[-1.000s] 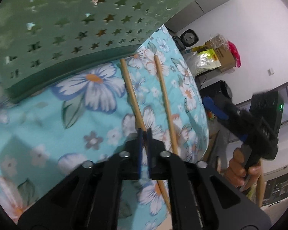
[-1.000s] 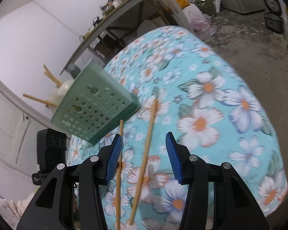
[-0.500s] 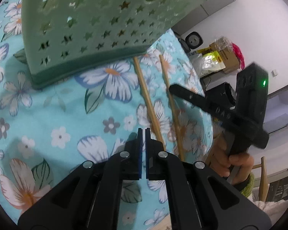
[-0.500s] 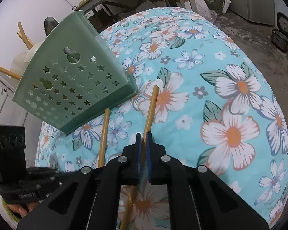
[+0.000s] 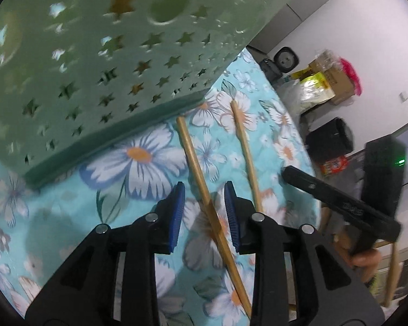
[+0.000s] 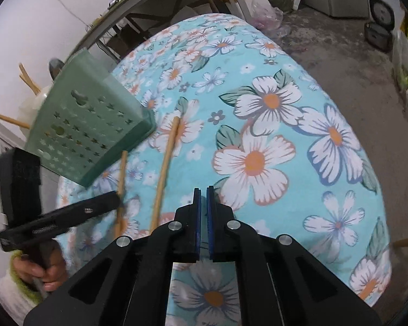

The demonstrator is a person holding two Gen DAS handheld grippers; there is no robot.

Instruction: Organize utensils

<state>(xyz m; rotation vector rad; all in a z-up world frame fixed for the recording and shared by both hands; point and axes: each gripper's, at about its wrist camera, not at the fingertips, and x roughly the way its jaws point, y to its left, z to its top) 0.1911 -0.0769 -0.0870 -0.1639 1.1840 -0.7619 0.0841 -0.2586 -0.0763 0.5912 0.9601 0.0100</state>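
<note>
As the left gripper [image 5: 204,206] is being opened around the near chopstick [image 5: 201,179], released moments ago, the right gripper [image 6: 203,217] is kept shut and empty.

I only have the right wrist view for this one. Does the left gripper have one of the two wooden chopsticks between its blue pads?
Observer: Yes. The left gripper is opening, and the wooden chopstick nearer the green star-punched basket lies between its pads, touching neither.
Operator: And the second chopstick?
Observer: The other wooden chopstick lies outside the jaws, beyond the right-hand pad, flat on the floral tablecloth.
</note>
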